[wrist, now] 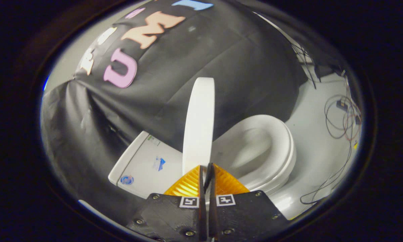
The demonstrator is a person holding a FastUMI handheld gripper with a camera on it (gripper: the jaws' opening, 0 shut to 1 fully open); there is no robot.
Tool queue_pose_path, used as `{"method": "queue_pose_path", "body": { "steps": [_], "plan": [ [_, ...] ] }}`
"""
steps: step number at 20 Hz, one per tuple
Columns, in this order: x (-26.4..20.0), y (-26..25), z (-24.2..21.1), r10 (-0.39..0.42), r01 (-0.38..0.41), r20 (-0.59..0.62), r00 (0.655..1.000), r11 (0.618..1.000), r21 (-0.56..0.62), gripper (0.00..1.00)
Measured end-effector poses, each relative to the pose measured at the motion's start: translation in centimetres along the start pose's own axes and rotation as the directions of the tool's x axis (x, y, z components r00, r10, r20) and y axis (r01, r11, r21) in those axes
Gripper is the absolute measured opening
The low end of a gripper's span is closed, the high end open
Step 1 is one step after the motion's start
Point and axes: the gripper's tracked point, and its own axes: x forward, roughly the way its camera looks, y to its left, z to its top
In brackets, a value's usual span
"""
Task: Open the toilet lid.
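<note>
My gripper (206,168) pinches the raised white toilet lid (199,124) edge-on between nearly closed fingers. Beyond, seat (275,151), tank (144,164), pale floor (319,148) with loose cables (342,124).

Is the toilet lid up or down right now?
Up. The lid stands on edge between the tank and the uncovered seat, its edge pinched in the tool.

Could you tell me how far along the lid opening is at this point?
Mostly done: the toilet lid stands raised edge-on, clear of the seat, exposing the bowl. In hand: the hand-held gripper has its fingers closed on the lid's lower edge. Left: tipping the lid back toward the tank and letting go.
</note>
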Motion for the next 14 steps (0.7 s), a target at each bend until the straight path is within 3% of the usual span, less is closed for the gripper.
{"method": "queue_pose_path", "body": {
  "steps": [2,14],
  "plan": [
    [-0.3,0.9,0.1,-0.019,0.019,0.004,1.0,0.998,-0.067,0.04],
    [-0.5,5.2,-0.1,0.05,-0.048,0.002,0.999,0.983,-0.175,0.08]
  ]
}}
